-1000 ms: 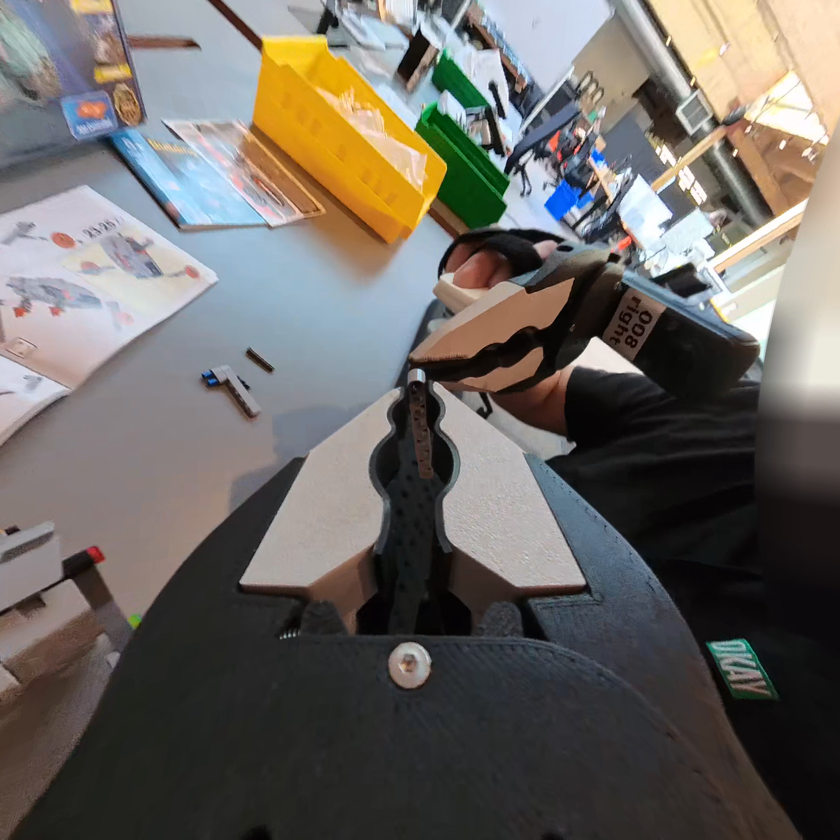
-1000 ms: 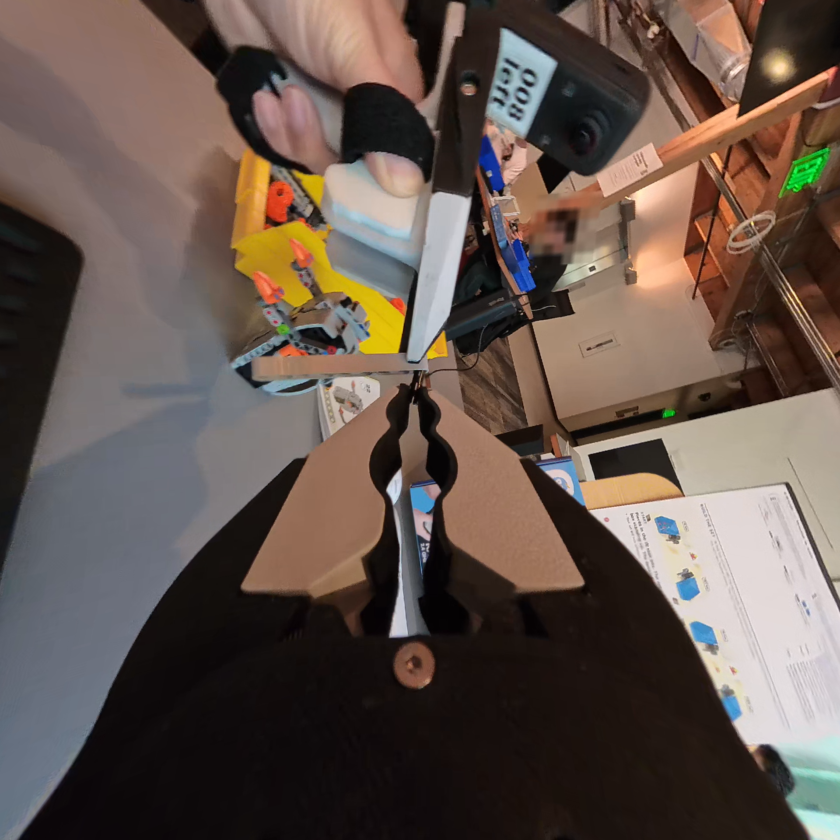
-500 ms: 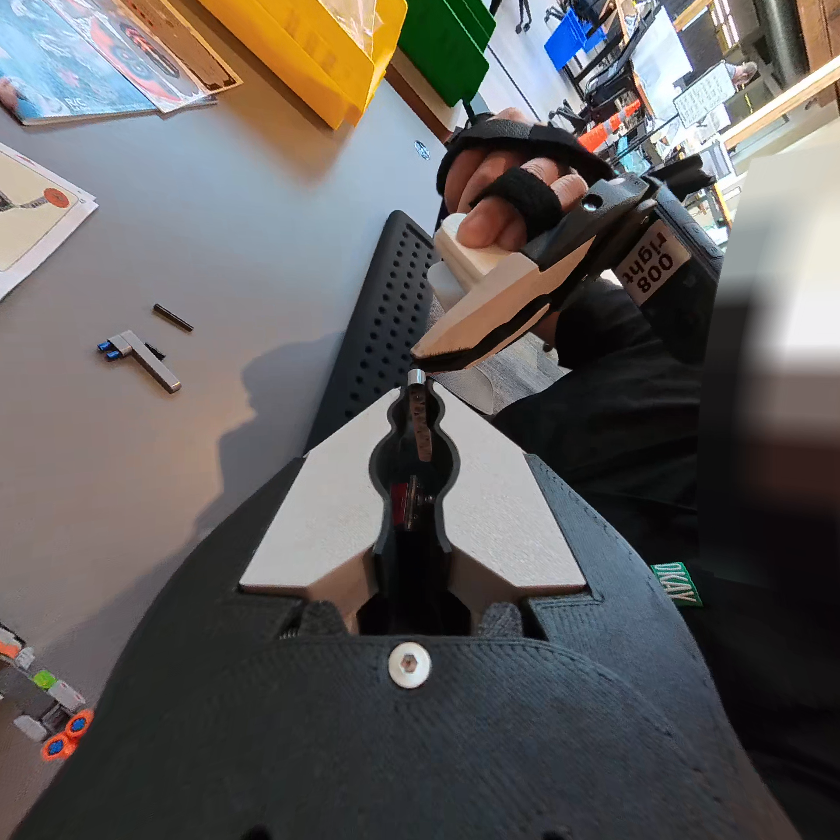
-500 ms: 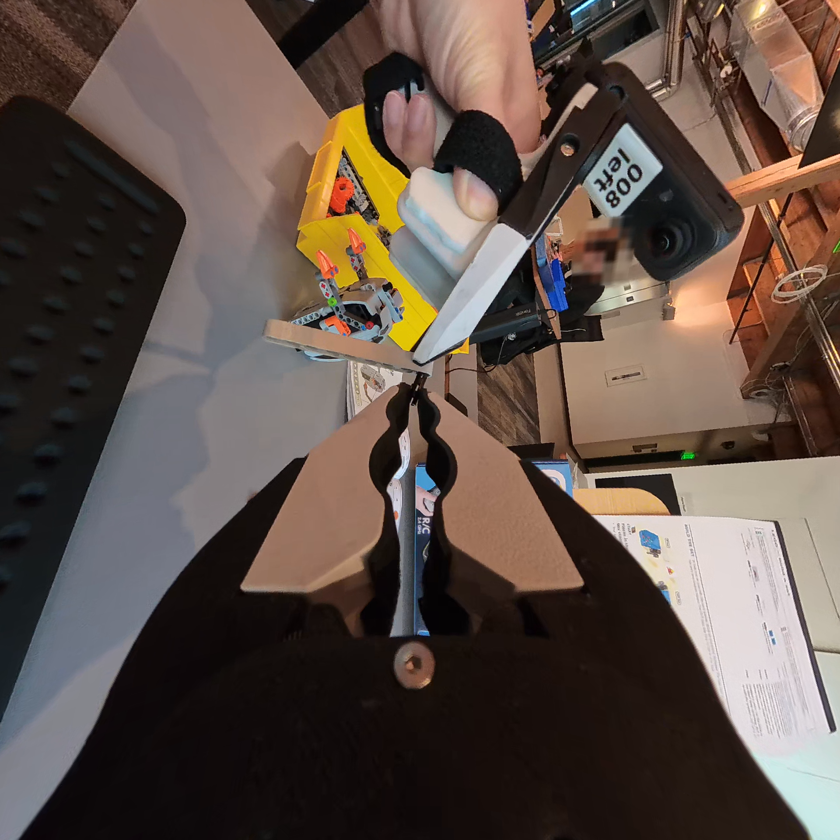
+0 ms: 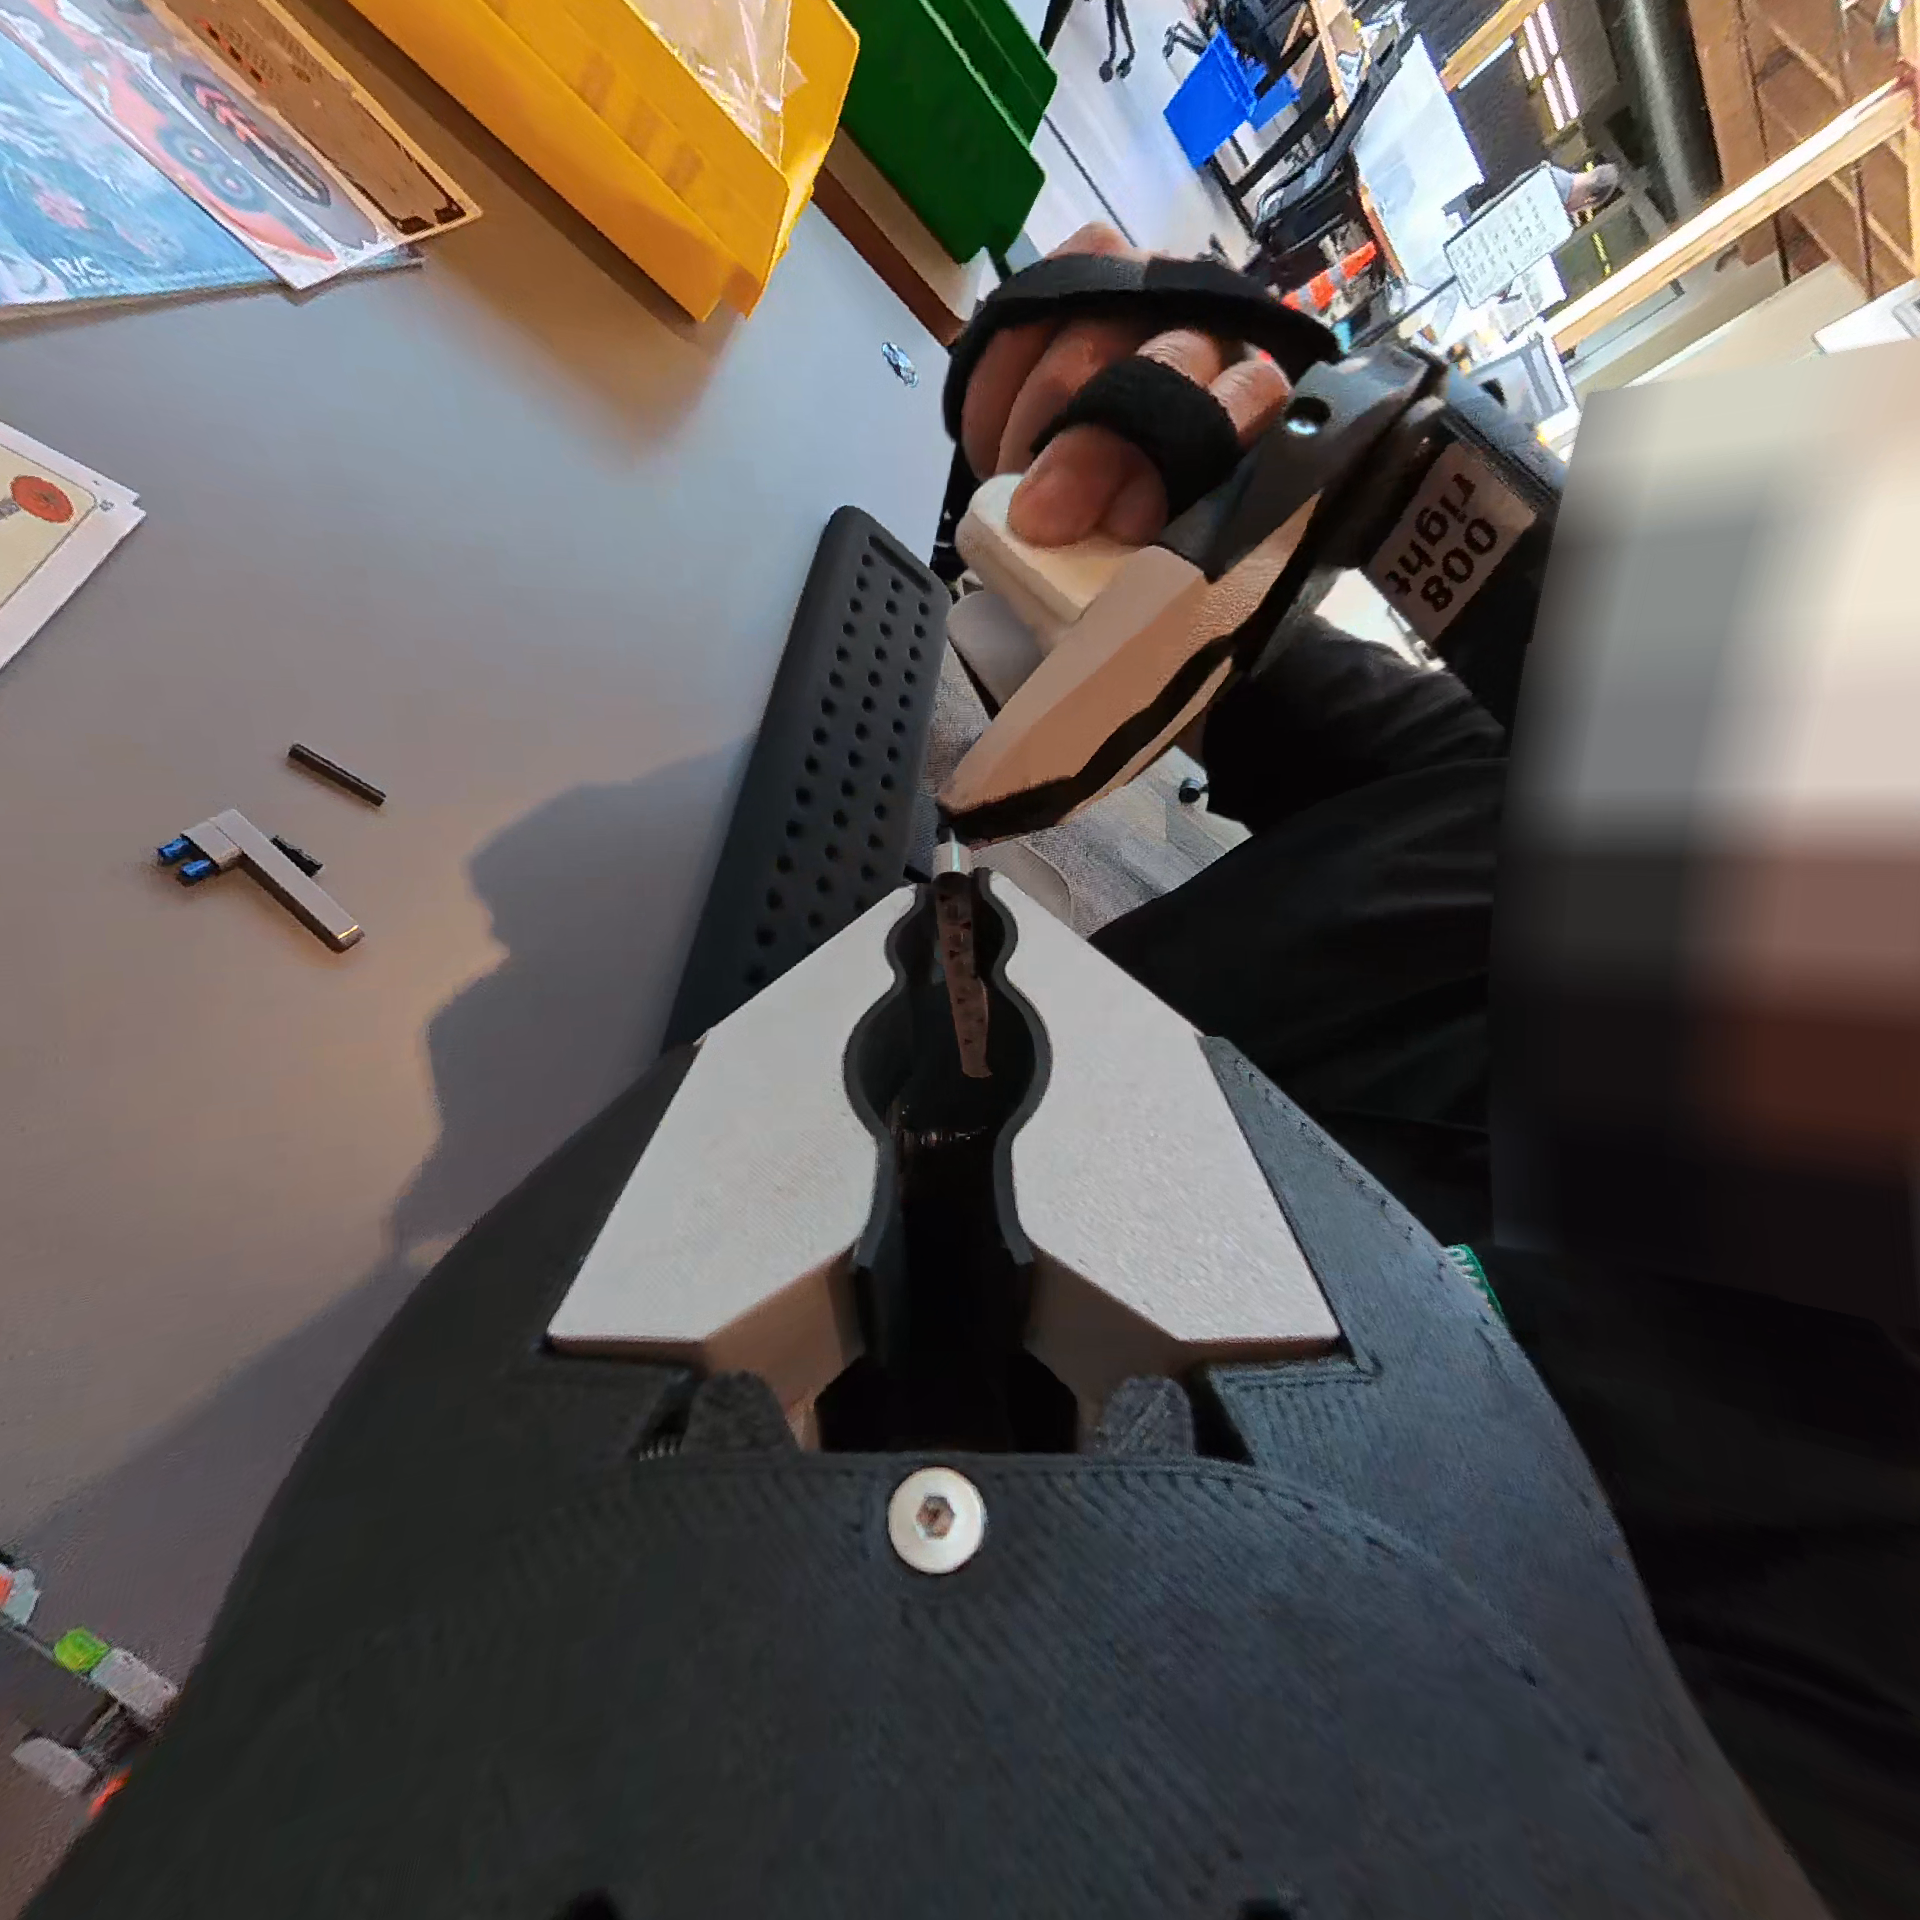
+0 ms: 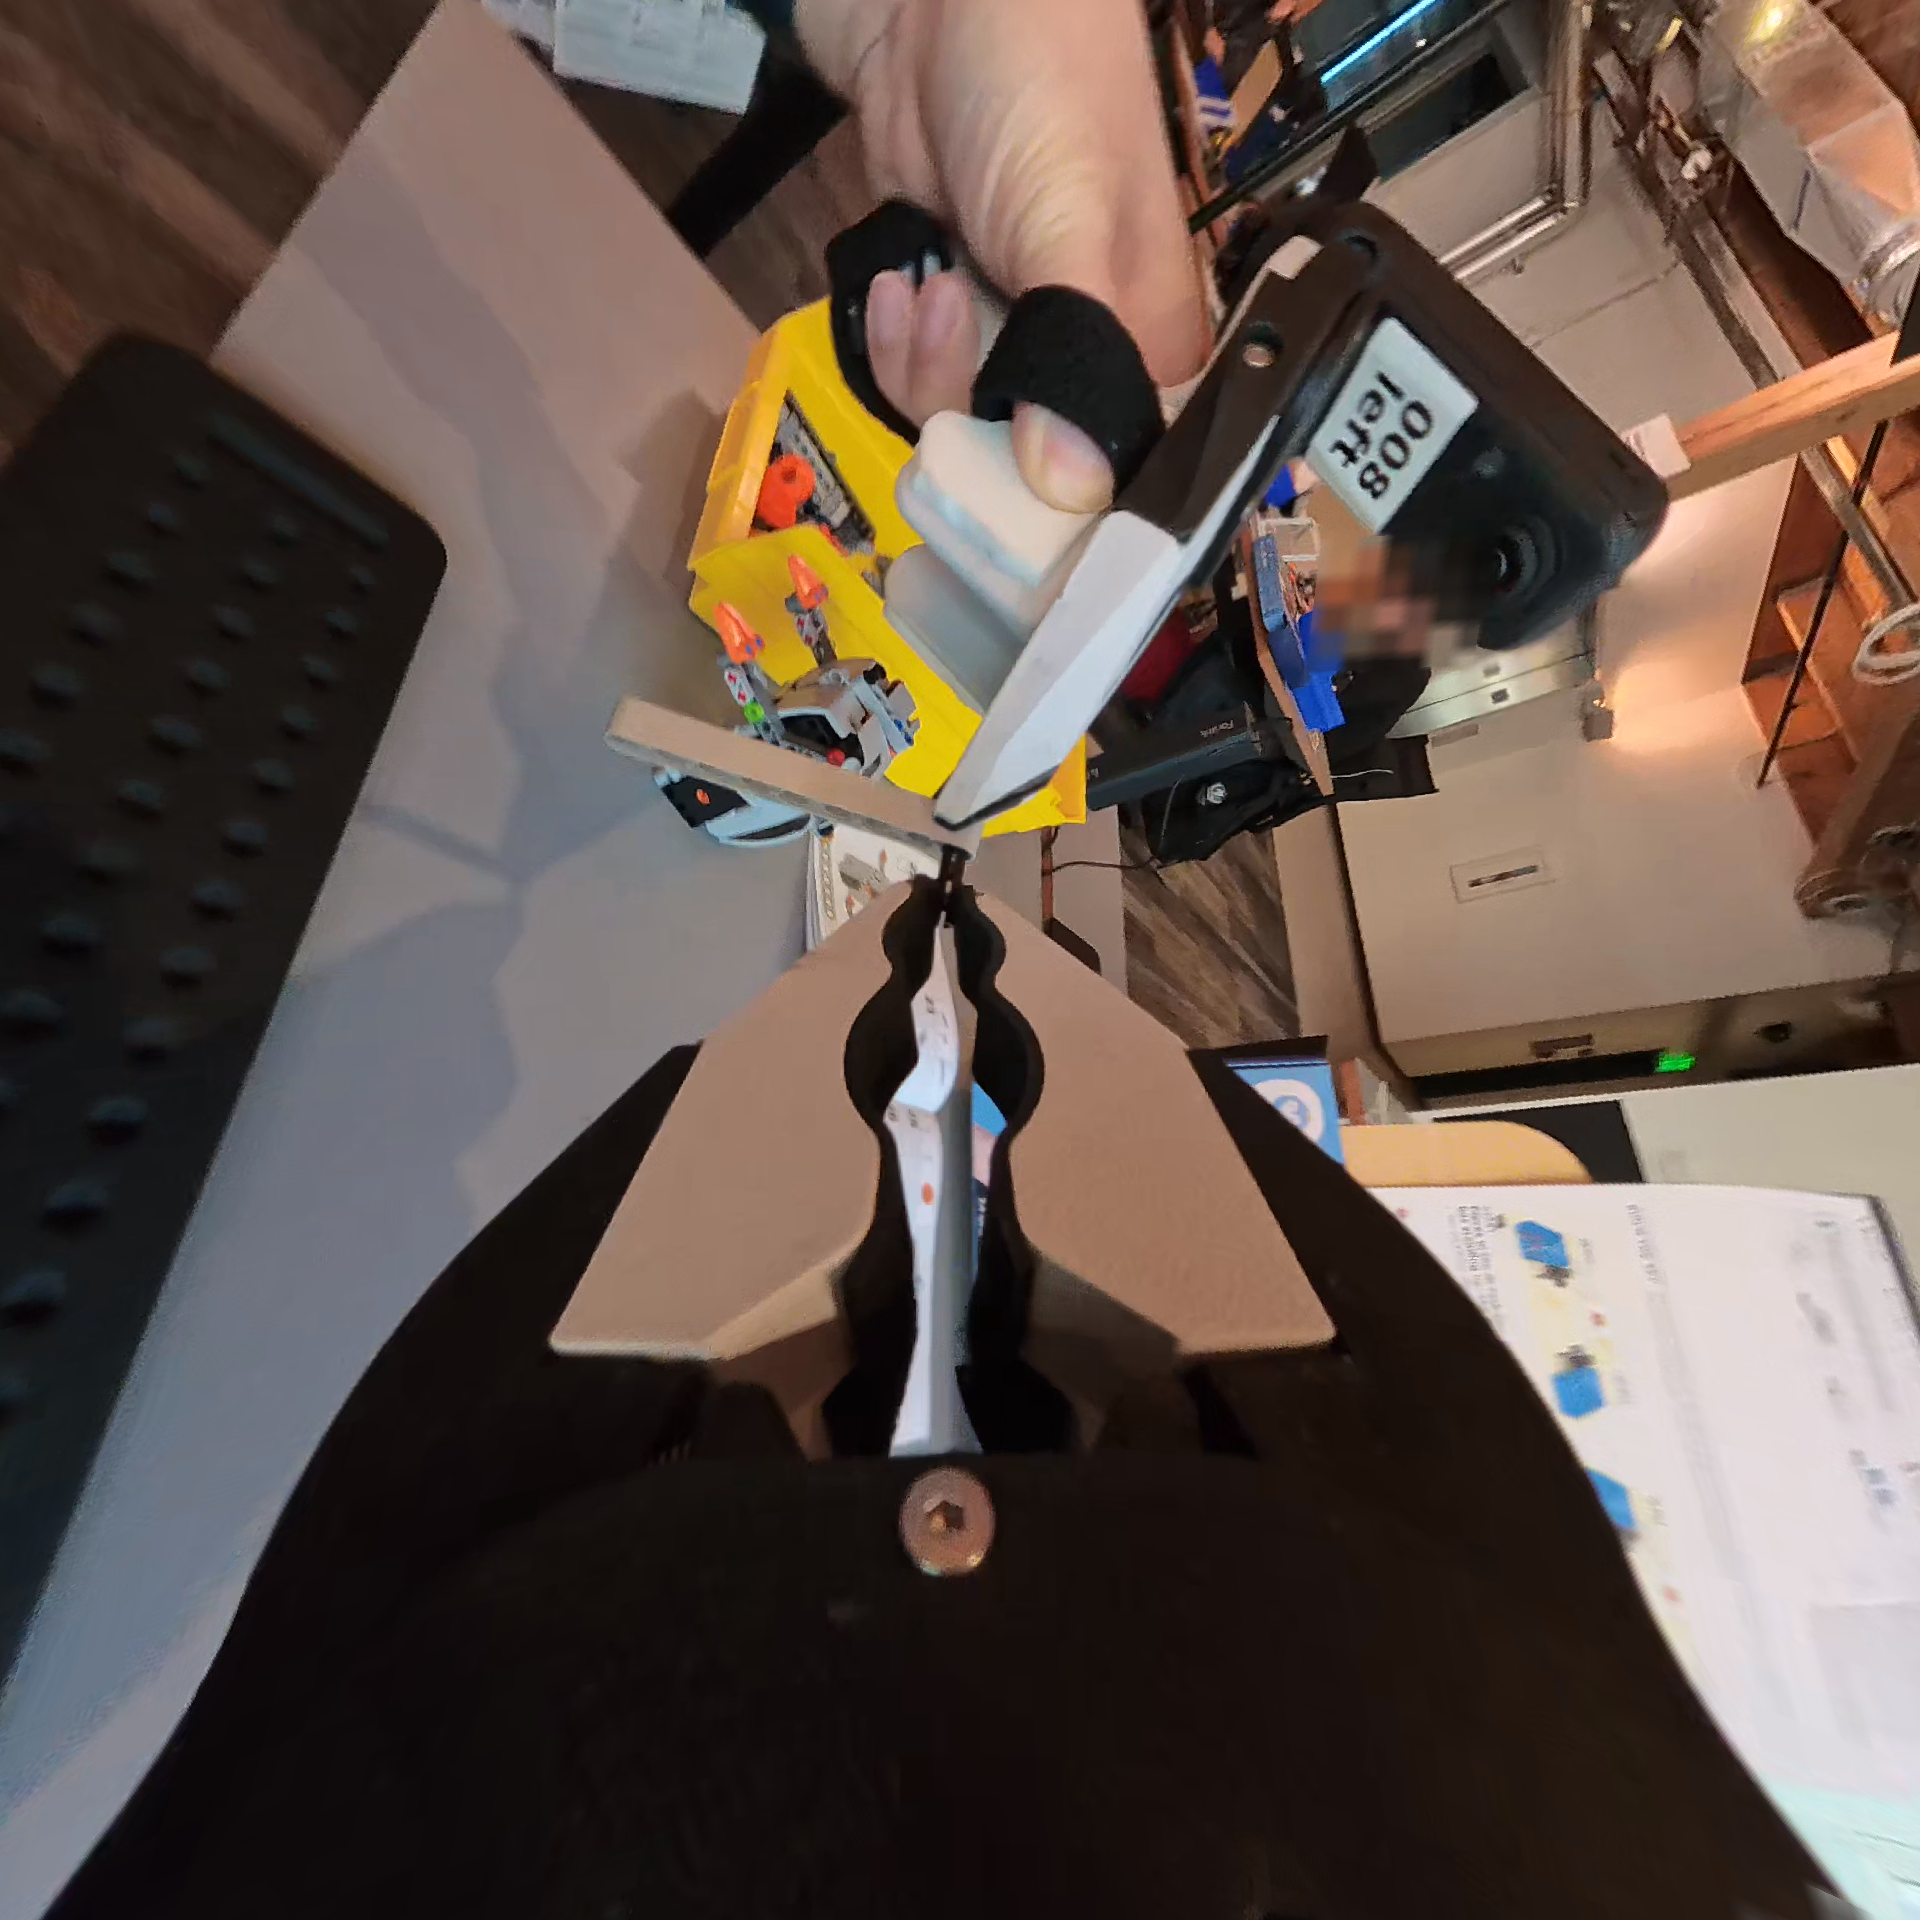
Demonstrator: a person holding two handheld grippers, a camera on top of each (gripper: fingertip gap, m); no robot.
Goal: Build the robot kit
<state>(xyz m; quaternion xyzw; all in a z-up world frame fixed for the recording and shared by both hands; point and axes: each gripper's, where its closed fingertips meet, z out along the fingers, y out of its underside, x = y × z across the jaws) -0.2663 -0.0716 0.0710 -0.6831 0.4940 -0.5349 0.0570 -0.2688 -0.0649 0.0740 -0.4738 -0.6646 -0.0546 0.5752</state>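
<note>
While both pinch one thin dark rod [image 5: 961, 977], each hand-held gripper stays clamped tip-to-tip.

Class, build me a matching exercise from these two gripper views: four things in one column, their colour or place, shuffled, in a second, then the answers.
Things:
1. storage bin
2. perforated mat
3. thin dark rod
4. grey L-shaped piece

Colour or place:
A. pinched in the left gripper, its pale tip at the right gripper
B. yellow
C. lying on the table with blue pins at one end
D. black, at the table's edge

Pairs: 1-B, 2-D, 3-A, 4-C
</note>
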